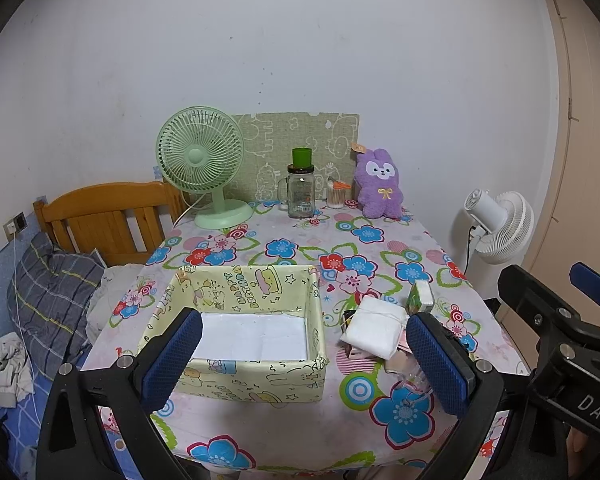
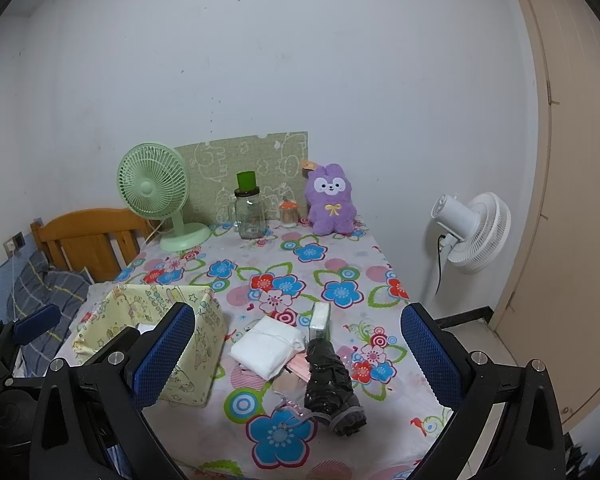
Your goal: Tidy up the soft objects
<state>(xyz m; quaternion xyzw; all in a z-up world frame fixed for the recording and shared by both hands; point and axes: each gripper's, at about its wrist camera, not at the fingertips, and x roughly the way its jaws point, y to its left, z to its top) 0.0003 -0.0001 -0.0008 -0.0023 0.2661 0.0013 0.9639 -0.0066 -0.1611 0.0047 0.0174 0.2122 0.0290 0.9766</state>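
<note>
White folded cloth bundle (image 2: 266, 346) lies just ahead-left of the spread, empty right gripper (image 2: 298, 350); yellow cartoon-print fabric box (image 1: 236, 292) sits ahead of the spread, empty left gripper (image 1: 304, 354). Pinch the bundle mid-fold, avoid black rolled umbrella (image 2: 332, 384).

You face a plain white wall (image 1: 300, 40) with small scuffs. A flower-patterned tablecloth (image 1: 284, 248) covers the table, whose far edge meets that wall. Off its left edge stands a wooden headboard (image 1: 104, 216) above a plaid pillow (image 1: 52, 296). To your right, a beige door (image 2: 572, 200) and a white standing fan (image 2: 472, 232).
</note>
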